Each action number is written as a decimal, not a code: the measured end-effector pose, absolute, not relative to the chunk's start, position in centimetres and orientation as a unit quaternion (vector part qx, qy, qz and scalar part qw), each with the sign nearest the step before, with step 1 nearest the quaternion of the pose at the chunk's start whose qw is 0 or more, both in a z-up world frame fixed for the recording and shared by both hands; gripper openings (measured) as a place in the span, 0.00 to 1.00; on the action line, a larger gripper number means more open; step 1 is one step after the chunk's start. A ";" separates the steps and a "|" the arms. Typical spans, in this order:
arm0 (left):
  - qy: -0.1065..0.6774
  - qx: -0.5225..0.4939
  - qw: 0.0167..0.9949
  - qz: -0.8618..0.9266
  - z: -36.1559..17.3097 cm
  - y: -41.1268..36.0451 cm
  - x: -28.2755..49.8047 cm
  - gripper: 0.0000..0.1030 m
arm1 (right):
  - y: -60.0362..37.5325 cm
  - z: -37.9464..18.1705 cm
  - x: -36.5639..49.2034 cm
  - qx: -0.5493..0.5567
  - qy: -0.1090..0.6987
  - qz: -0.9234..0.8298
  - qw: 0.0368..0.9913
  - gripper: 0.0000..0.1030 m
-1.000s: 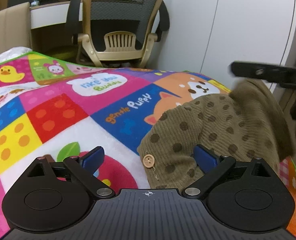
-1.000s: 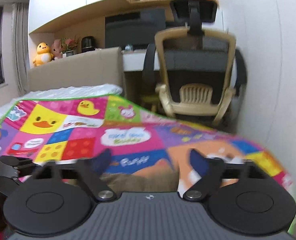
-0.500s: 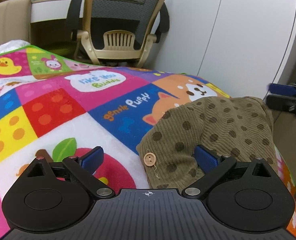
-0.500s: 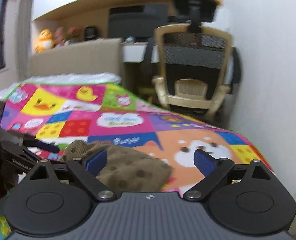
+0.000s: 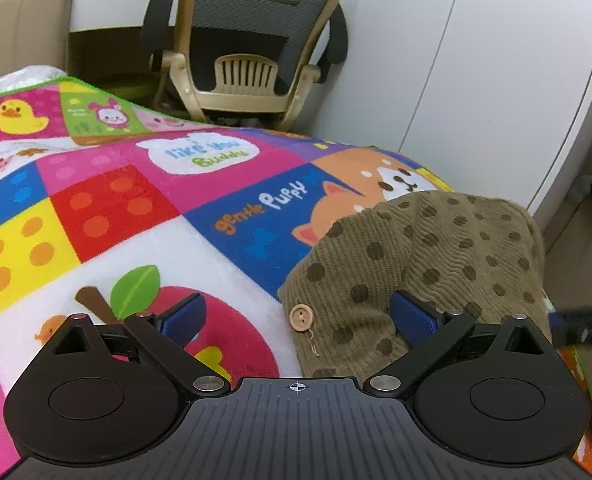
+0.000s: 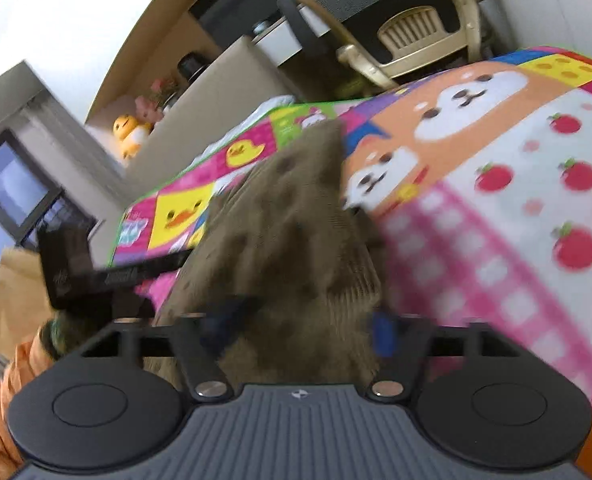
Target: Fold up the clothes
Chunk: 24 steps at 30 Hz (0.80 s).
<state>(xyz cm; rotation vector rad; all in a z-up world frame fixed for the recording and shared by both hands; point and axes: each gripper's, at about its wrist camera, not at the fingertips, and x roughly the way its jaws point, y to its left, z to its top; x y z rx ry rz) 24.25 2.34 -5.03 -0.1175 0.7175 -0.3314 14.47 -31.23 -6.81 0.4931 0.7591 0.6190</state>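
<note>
Left claw (image 5: 298, 314) hangs low over the blanket (image 5: 135, 208), fingers spread wide and gripping nothing. Its left pad (image 5: 185, 317) sits over the red apple print; its right pad (image 5: 412, 314) is right at the near edge of the garment (image 5: 436, 256), touching or just above, hard to call. The garment is brown corduroy with dark dots, lying in a folded mound ahead and to the right of this claw, close to the blanket's right edge. A wooden button (image 5: 301, 315) shows on its near left corner, between the two pads. From here the long axis looks to run away from the claw and slightly right, toward the dog print, though the bundle is too rumpled to be sure.

Over to the right wrist view, and it's heavily tilted and blurred. The right claw (image 6: 304, 328) has its fingers apart with the garment (image 6: 296, 232) bunched between them, cloth running up and away from the claw to a peak. Whether the pads press the cloth, the blur won't let me say. The left claw's black frame (image 6: 95, 272) shows off to the left, beside the garment. An orange sleeve (image 6: 7, 392) sits at the lower left. A chair (image 5: 251, 40) stands beyond the blanket's far edge.
</note>
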 end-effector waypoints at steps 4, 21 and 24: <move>0.348 -0.062 0.922 -0.159 -4.6 2.7 24.0 0.98 | -30.9 -4.9 11.9 0.231 0.340 0.289 0.865 0.11; 0.345 -0.018 0.926 -0.154 -4.9 -0.5 26.5 0.99 | -29.6 -2.6 7.6 0.020 0.312 0.201 0.928 0.66; 0.344 -0.014 0.926 -0.155 -5.0 -0.6 26.5 0.99 | -28.5 0.1 7.8 0.004 0.264 0.225 0.938 0.67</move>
